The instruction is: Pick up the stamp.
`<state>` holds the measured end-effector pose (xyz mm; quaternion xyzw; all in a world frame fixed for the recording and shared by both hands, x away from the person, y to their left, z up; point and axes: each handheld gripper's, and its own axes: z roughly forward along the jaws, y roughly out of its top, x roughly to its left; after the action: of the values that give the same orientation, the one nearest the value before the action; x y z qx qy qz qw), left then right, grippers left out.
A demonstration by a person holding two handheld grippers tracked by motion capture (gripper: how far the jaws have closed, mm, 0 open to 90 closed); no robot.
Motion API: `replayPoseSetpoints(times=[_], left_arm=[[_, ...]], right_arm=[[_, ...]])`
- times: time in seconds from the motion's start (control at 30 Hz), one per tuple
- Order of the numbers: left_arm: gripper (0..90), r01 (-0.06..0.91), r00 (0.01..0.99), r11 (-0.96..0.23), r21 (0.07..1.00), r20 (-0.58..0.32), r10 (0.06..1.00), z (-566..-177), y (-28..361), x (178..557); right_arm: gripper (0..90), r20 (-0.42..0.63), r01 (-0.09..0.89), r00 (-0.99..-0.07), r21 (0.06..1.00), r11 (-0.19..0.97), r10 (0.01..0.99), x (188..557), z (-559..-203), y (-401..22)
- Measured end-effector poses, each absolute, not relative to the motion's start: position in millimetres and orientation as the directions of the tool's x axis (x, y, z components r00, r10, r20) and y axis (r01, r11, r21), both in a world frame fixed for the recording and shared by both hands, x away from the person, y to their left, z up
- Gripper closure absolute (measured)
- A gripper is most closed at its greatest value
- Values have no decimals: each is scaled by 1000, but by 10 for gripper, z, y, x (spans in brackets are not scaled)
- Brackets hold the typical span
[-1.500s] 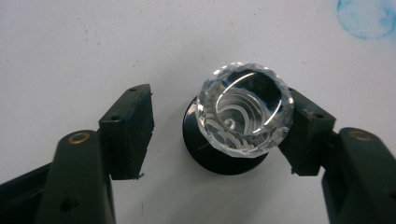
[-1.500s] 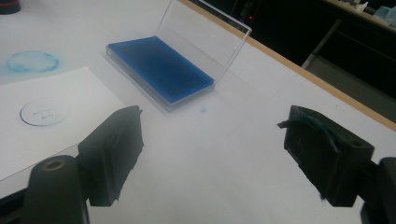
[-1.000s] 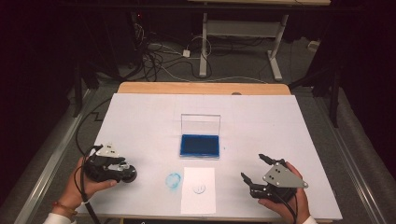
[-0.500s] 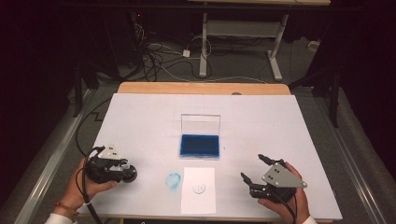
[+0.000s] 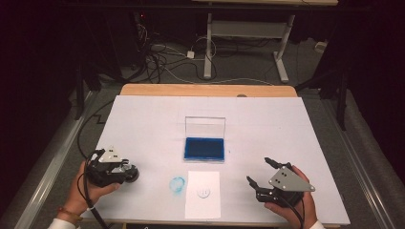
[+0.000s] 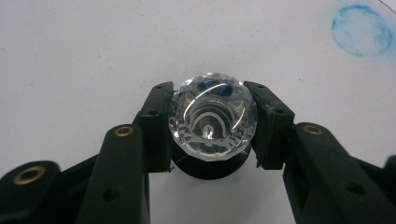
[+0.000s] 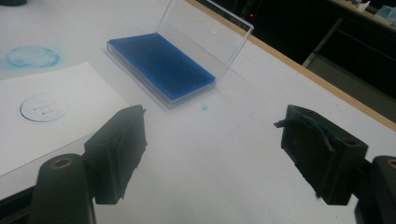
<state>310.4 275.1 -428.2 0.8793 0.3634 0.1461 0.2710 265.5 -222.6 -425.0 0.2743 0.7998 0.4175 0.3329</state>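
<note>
The left tool (image 6: 211, 128) is clamped on a clear faceted stamp (image 6: 213, 115) at the lower left of the high view, on the white desk (image 5: 143, 124). Right of it lie a blue ring smudge (image 5: 177, 184), a stamped paper (image 5: 203, 194) and the open ink pad (image 5: 204, 149). The right tool (image 7: 212, 149) gapes empty at lower right.
</note>
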Motion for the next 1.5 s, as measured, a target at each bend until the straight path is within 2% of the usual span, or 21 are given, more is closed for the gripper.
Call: replayPoseSetpoints(times=[0.9, 1.5], left_arm=[[544, 547, 680, -567, 616, 67, 730, -4235, 2760, 3063], [543, 471, 695, -554, 686, 98, 712, -4129, 2639, 3167]], right_arm=[[222, -303, 166, -630, 847, 504, 715, 2665, -4263, -2233], [221, -294, 184, -628, 843, 505, 720, 2709, -4289, -2227]])
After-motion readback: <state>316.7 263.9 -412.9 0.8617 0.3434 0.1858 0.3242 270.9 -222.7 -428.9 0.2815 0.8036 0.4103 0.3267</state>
